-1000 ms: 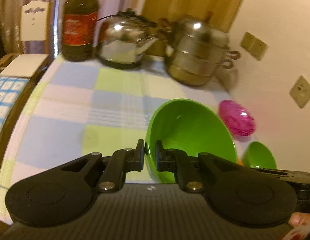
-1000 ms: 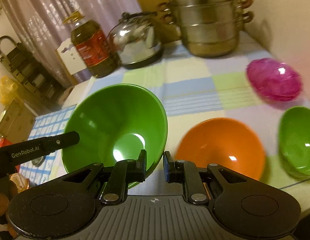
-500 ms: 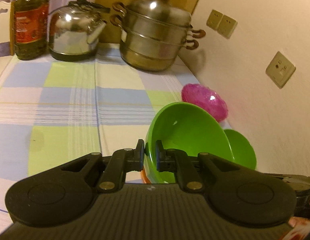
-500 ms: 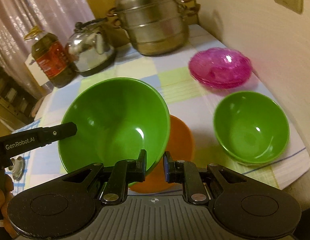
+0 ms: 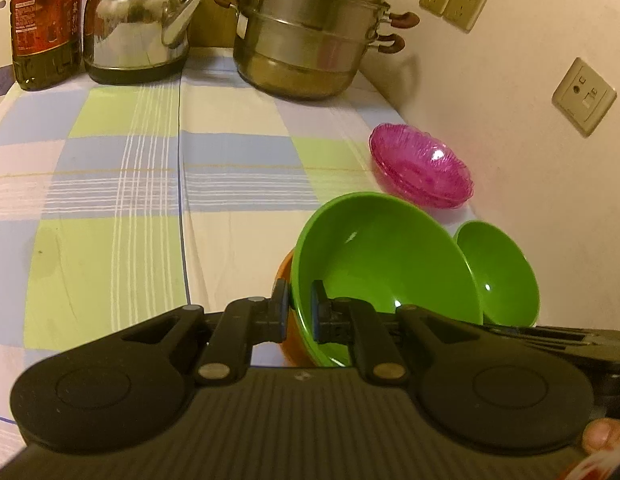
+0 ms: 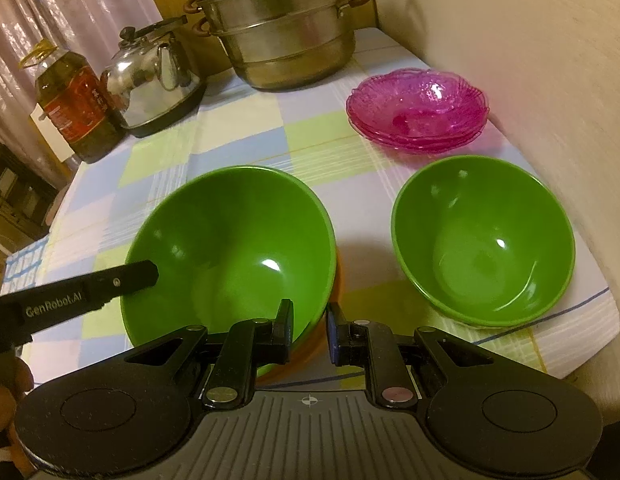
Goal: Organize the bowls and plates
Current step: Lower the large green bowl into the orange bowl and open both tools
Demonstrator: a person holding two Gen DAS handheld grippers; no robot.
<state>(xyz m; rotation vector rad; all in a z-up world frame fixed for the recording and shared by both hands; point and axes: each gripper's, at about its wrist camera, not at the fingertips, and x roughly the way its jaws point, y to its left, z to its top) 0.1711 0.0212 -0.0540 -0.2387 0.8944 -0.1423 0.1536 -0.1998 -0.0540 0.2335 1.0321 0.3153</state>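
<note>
The left gripper (image 5: pixel 299 312) has its two fingers nipped on the near rim of the big green bowl (image 5: pixel 384 268), one pad inside and one outside, so the bowl hangs tilted from that one edge. That looks deliberate: a rim pinch is about the only way such narrow fingers can carry a wide bowl. The right gripper (image 6: pixel 309 330) sits just at the same bowl's near edge with a small gap between its fingers; the left pad reaches over the rim, but I can't tell whether it grips anything, and it seems more like a steadying hand.

The big green bowl sits over the orange bowl (image 5: pixel 287 312), whose edge peeks out beneath it, so I'd judge it is being nested there, like into like. It is not yet level, so it probably needs lowering before letting go, or it may rock.

Just to the right stands a smaller green bowl (image 6: pixel 484 240), apart from the pair. Behind it, near the wall, pink glass plates (image 6: pixel 418 110) are already stacked. Farther back on the checked tablecloth (image 5: pixel 121 184) stand a steamer pot (image 5: pixel 310 32), a kettle (image 5: pixel 137 28) and an oil bottle (image 5: pixel 45 24), well clear of the work
</note>
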